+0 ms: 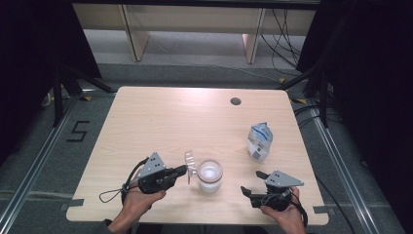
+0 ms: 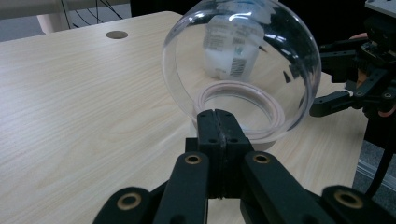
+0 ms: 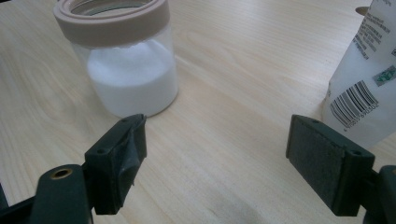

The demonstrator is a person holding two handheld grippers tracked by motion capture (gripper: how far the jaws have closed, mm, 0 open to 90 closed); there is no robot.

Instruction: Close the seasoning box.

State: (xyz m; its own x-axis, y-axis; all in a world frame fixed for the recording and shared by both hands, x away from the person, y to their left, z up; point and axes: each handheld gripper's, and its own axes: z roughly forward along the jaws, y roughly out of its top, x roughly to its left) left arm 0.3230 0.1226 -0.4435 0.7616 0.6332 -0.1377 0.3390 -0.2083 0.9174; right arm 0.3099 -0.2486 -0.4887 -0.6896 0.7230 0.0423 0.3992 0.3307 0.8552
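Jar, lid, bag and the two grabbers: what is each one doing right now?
Jar: upright, open, partly full of white powder.
Clear lid: off, held tilted beside the jar's rim.
Bag: standing upright, top open.
Left gripper: shut on the lid's edge.
Right gripper: open, empty.

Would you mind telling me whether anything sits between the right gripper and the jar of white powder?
Nothing visible does. The right gripper stands open beside the jar, with bare table between them. The white bag stands farther back, off that path.
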